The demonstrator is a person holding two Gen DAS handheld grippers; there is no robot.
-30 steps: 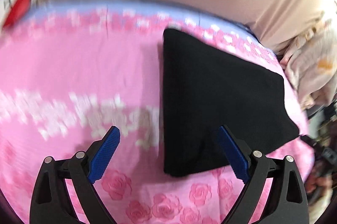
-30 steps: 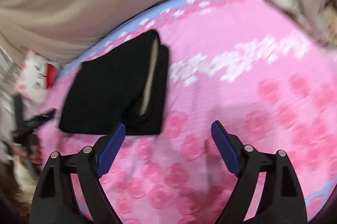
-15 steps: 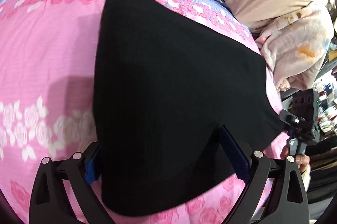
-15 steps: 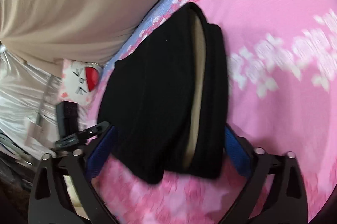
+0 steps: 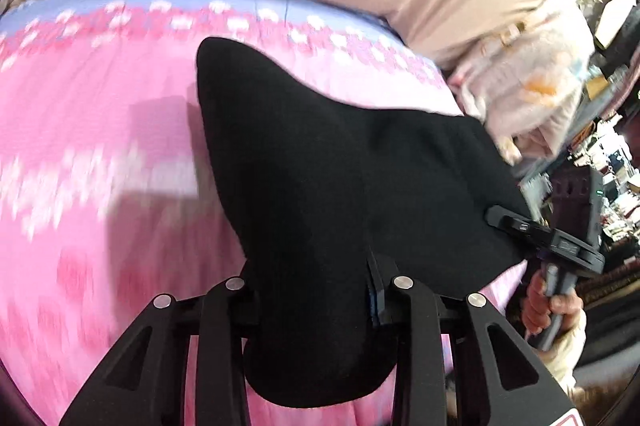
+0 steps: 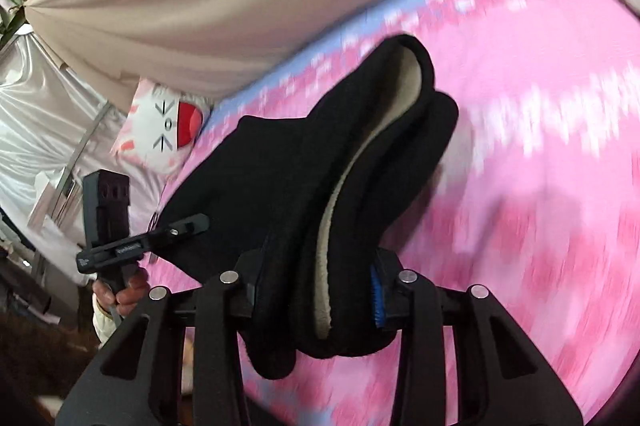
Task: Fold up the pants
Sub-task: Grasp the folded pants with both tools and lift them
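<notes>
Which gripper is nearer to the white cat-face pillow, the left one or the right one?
Left. The left gripper closes on the black pants at the end just below the cat-face pillow. The right gripper closes on the opposite end, farther away.

Pants (image 5: 320, 162): matt black knit cloth, cream fleecy lining (image 6: 344, 210). Bedsheet (image 5: 100, 162): smooth pink floral cotton-like cloth. Left tool (image 5: 312, 302), right tool (image 6: 316, 300): matt black plastic, shiny metal rivets, ribbed blue pads (image 6: 375, 296). Curtain (image 6: 200, 6): beige cloth, faint sheen.
</notes>
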